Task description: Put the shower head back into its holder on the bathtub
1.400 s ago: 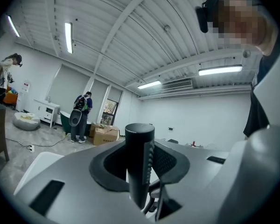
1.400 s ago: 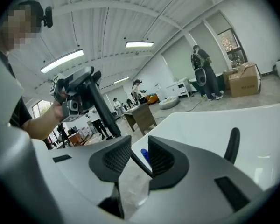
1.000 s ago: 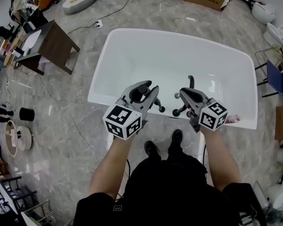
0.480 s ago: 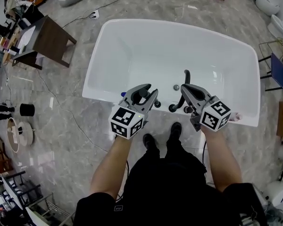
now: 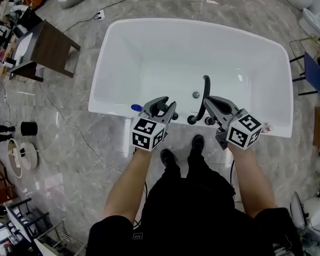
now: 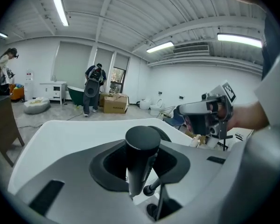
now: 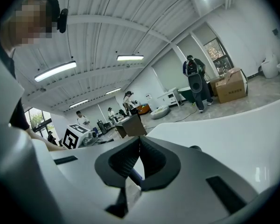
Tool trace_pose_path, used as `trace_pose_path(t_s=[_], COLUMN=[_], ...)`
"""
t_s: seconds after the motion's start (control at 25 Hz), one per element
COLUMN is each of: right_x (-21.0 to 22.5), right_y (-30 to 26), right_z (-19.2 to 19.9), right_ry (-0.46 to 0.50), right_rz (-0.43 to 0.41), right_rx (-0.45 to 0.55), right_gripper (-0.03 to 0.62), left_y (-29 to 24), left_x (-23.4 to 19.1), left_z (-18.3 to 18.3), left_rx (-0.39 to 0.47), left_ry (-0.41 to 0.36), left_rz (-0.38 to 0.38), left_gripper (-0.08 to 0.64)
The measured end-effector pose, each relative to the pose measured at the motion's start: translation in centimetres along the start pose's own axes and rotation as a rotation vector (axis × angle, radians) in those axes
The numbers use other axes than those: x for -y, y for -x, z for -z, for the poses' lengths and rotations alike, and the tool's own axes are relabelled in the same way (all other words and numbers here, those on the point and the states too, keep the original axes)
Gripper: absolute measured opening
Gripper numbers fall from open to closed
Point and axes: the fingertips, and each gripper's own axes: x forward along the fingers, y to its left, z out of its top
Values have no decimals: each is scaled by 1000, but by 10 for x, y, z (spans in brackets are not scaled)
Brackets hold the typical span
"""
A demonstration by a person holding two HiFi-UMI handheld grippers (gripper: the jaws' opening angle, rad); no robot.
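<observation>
Left claw (image 5: 164, 111) had the shower head (image 6: 142, 148) pinched between its pads, closed partway round the black barrel, rounded end standing up between them. That put the shower head over the near rim of the white bathtub (image 5: 109, 109), right beside the cluster of black tap fittings (image 5: 193, 120). One black knob (image 6: 151, 188) showed just beneath the barrel in the left gripper view, though whether the two touched could not be told.

Right claw (image 5: 211, 104) was squeezed fully together, tips meeting, nothing caught between them. It hung just beside the curved black spout (image 5: 205, 89), which rose over the tub's inner wall. Both claws pointed across the rim into the tub, side by side and apart from each other.

A small blue object (image 5: 136, 108) lay on the rim just beside the left claw, on its outer side. Down below, the person's black shoes (image 5: 170, 167) stood on the grey marble floor (image 5: 69, 159), toes up near the tub's outer wall
</observation>
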Motion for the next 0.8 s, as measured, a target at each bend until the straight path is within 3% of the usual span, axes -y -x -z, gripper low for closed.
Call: trace_pose_path(t_s=[0.44,0.8], right_x=[20,18], right_y=[19,12], right_z=[8,8], right_ry=[-35,-45], right_rz=[43,8], right_rx=[-36,-45], right_gripper=[14,14], left_y=[-36,-51], left_x=[-5,-17], left_z=[68,105], left_rx=[-125,-211], left_ry=[35,63], left_rz=[-19,-50], left_gripper=[127,128])
